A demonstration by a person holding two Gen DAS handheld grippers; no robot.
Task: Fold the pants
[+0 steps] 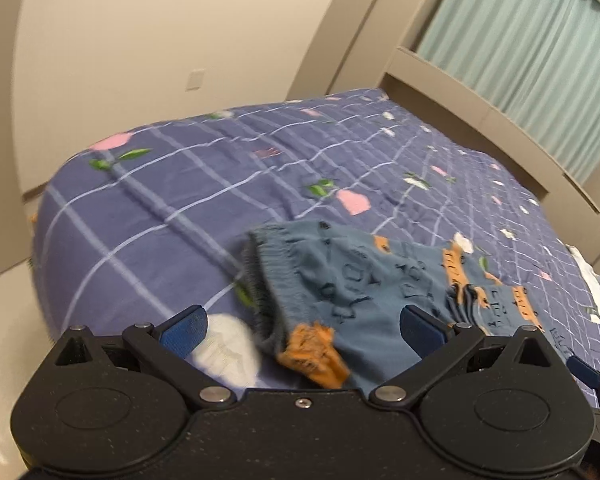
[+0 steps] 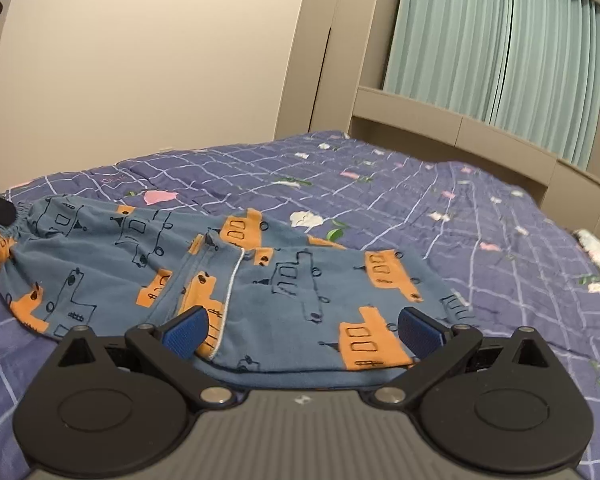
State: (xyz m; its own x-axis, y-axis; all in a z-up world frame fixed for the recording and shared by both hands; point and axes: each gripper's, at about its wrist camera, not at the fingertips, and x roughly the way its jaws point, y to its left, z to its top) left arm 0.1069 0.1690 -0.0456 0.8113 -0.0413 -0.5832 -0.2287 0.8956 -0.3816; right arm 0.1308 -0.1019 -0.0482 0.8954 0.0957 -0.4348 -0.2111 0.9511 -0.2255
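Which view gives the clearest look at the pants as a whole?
The right wrist view: the pants lie spread across the quilt, sharp, waistband to hem in frame, between the open right claw. The left wrist view shows only the blurred waistband end beyond the open left claw.

The pants (image 2: 204, 280) are dusty blue with orange trucks and dark outline doodles. The bed's quilt (image 2: 440, 208) is purple, white grid, pink and white flowers. Curtain (image 2: 492, 52) is pale mint, and the gripper pads (image 2: 186, 334) are blue.

Checked purple bed (image 2: 380, 184), blue patterned pants (image 2: 300, 280) flat on it
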